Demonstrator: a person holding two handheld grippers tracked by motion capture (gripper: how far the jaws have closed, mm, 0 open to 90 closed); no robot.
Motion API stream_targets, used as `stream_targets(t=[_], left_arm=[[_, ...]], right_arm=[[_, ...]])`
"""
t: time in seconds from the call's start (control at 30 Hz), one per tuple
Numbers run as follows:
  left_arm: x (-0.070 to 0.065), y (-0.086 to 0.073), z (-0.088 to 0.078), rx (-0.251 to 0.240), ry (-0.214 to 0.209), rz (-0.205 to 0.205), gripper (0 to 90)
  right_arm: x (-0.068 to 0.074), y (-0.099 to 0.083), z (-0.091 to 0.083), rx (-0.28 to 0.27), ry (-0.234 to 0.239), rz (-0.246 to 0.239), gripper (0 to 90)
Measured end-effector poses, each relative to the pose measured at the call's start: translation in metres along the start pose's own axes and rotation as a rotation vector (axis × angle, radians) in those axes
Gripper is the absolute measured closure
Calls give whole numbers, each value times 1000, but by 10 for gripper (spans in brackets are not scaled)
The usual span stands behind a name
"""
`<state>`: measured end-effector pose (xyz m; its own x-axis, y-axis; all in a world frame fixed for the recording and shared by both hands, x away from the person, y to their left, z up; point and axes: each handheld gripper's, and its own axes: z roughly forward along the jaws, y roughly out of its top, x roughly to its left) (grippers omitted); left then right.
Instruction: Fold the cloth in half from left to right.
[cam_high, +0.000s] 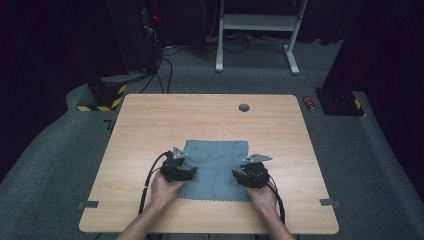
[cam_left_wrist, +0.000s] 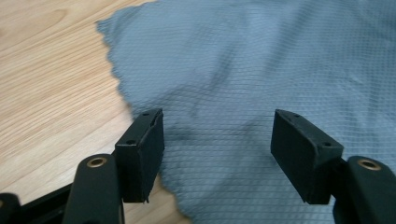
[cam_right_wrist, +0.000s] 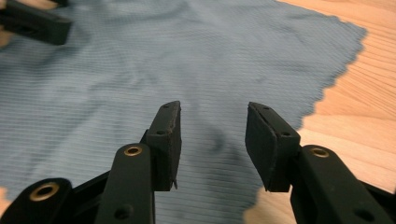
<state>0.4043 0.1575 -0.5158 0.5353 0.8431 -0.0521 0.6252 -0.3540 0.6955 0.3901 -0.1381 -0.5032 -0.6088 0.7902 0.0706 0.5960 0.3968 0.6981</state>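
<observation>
A grey-blue cloth with scalloped edges lies flat on the near middle of the wooden table. My left gripper sits at the cloth's near left edge, and my right gripper at its near right edge. In the left gripper view the cloth spreads under my left gripper, which is open, nothing pinched. In the right gripper view my right gripper is open just above the cloth near its edge. A jaw of the left gripper shows at the top left.
A round cable hole sits in the table's far side. Grey tape marks lie near the front corners. On the floor beyond stand a white frame, a yellow-and-black striped base and a red can.
</observation>
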Motion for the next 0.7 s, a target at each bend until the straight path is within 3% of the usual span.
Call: stream_targets(t=[0.13,0.27,0.4,0.63,0.7], left_arm=[[7,1,-5,-4,-11,-45,347],[12,6,-12,26,-14,-31,324],[22,16,-19,20,5,-31,325],[32,28,-21,14,28,-41,354],[35,32,-20,38,41,-16,355]], right_arm=[[9,1,3,4,21,-13,578],[17,2,6,-1,39,-30,585],[37,0,8,-32,57,-72,636],[60,3,12,-38,110,-114,701],[68,4,14,-37,121,-123,713]])
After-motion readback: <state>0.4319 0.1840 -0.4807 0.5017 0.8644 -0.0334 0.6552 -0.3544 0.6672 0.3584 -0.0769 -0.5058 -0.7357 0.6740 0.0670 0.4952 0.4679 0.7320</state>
